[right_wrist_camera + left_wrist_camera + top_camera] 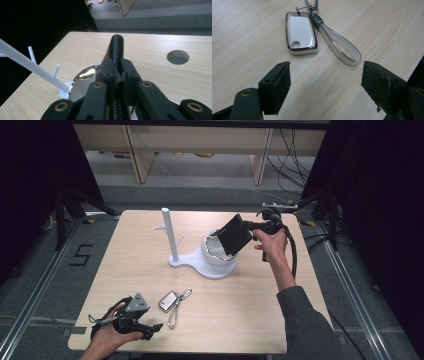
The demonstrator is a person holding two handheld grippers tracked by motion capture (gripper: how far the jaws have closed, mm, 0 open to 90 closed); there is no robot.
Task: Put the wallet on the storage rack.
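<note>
The black wallet (pixel 234 234), seen edge-on in the right gripper view, is clamped between the jaws of the right gripper (pixel 117 71) and hangs tilted over the bowl (pixel 216 251) of the white stand (pixel 192 261), at two o'clock from the table's (pixel 150 285) middle. It hides most of the bowl's shiny inside. At seven o'clock the left gripper (pixel 325 75) rests with jaws wide apart, the key fob (pixel 300 32) and its strap (pixel 342 47) just ahead, untouched.

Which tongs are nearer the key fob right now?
Left. The left tongs sit open just beside the key fob; the right tongs hold a black wallet over the bowl.
</note>
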